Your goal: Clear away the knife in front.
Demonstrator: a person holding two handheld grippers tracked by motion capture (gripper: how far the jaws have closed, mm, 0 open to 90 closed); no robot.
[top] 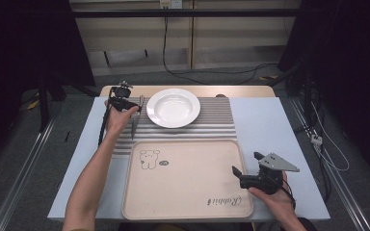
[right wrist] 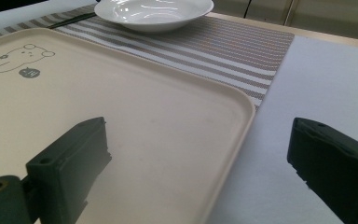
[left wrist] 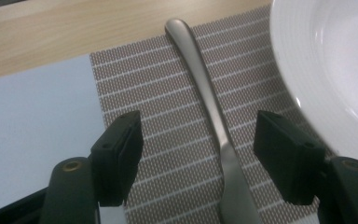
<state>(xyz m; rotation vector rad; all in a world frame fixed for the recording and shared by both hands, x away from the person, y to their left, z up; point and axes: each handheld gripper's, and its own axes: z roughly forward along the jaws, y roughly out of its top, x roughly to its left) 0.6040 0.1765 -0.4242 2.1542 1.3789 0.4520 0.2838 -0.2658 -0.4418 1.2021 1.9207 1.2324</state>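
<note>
A silver piece of cutlery (top: pixel 135 122) lies on the striped placemat (top: pixel 217 120), just left of the white deep plate (top: pixel 173 107). My left gripper (top: pixel 125 101) is low over it. In the left gripper view the slim handle (left wrist: pixel 200 70) runs up between the two black jaws, and neither pad (left wrist: pixel 121 154) touches it, so the left gripper (left wrist: pixel 198 126) is open. The plate's rim (left wrist: pixel 335 56) sits close on the right. My right gripper (top: pixel 246 162) hovers open over the beige tray's right edge (right wrist: pixel 242 107), with nothing between its jaws.
The beige tray (top: pixel 188 180) with a bear drawing fills the near middle of the table. The pale blue table cover (top: pixel 265 125) stretches to the right. A wooden strip (left wrist: pixel 74 28) runs along the table's far edge. Cables lie on the floor beyond.
</note>
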